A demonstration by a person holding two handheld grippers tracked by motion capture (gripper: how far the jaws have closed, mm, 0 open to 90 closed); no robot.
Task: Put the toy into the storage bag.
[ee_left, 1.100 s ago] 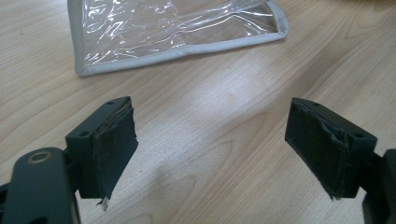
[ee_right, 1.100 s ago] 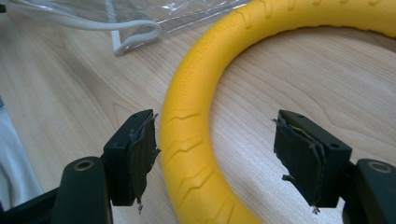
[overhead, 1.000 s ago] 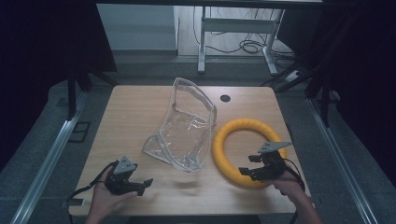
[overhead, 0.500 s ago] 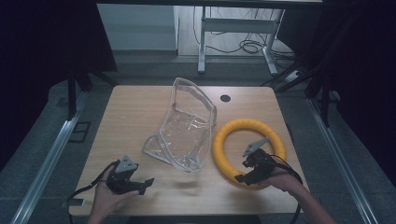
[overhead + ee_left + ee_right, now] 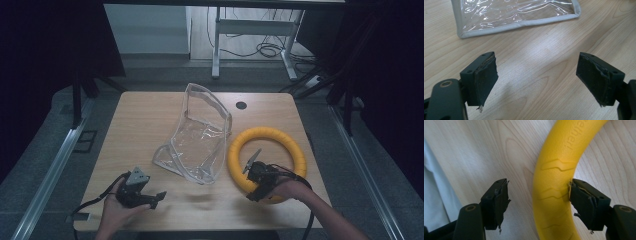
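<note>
While its jaws straddle the yellow ring point(image 5: 556, 177), bare tabletop point(image 5: 506, 147) flanks it.

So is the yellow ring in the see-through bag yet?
Not yet. The yellow ring lies flat on the table beside the clear bag, which is empty and propped open. The right tool sits open around the ring's tube, not squeezing. The left tool waits open over bare wood. Gripping, lifting and bagging seem left.

Bare wood between clear bag point(image 5: 200, 137) and left gripper point(image 5: 159, 196)
</note>
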